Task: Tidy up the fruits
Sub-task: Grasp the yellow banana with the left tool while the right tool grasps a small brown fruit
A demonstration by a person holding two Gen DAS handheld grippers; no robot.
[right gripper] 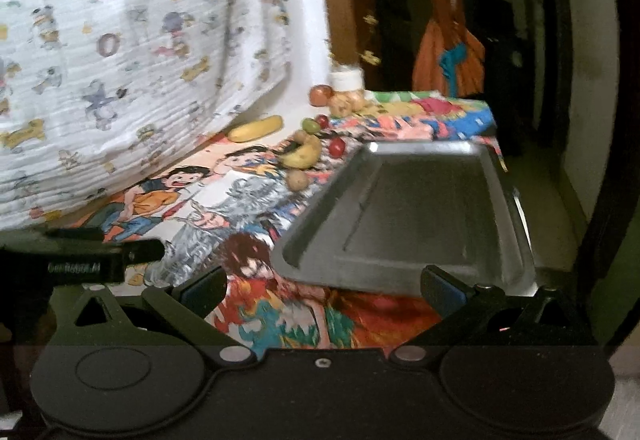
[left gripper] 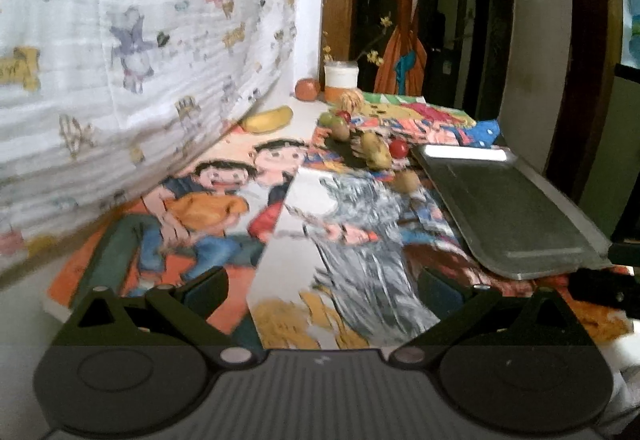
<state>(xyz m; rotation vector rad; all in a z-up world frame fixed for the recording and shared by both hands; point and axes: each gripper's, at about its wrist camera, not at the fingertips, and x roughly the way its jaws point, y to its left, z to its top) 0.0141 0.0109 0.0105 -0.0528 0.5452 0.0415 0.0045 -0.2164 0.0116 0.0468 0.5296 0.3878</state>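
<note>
Several fruits lie on a cartoon-print cloth at the far side: a banana (left gripper: 267, 119) (right gripper: 255, 128) near the curtain, an orange-red fruit (left gripper: 307, 89) (right gripper: 321, 94) by a white cup (left gripper: 340, 79), a second banana (right gripper: 303, 156), a green fruit (right gripper: 310, 125), a red fruit (left gripper: 398, 148) (right gripper: 337, 147) and a brown round fruit (left gripper: 407, 180) (right gripper: 298, 179). An empty metal tray (left gripper: 508, 212) (right gripper: 416, 216) sits to their right. My left gripper (left gripper: 323, 288) is open and empty, well short of the fruits. My right gripper (right gripper: 323, 286) is open and empty at the tray's near edge.
A white printed curtain (left gripper: 120, 60) hangs along the left. A dark painted door (left gripper: 408, 20) stands behind the table's far end. The table's right edge runs just past the tray. The left gripper's body (right gripper: 80, 260) shows at the left of the right wrist view.
</note>
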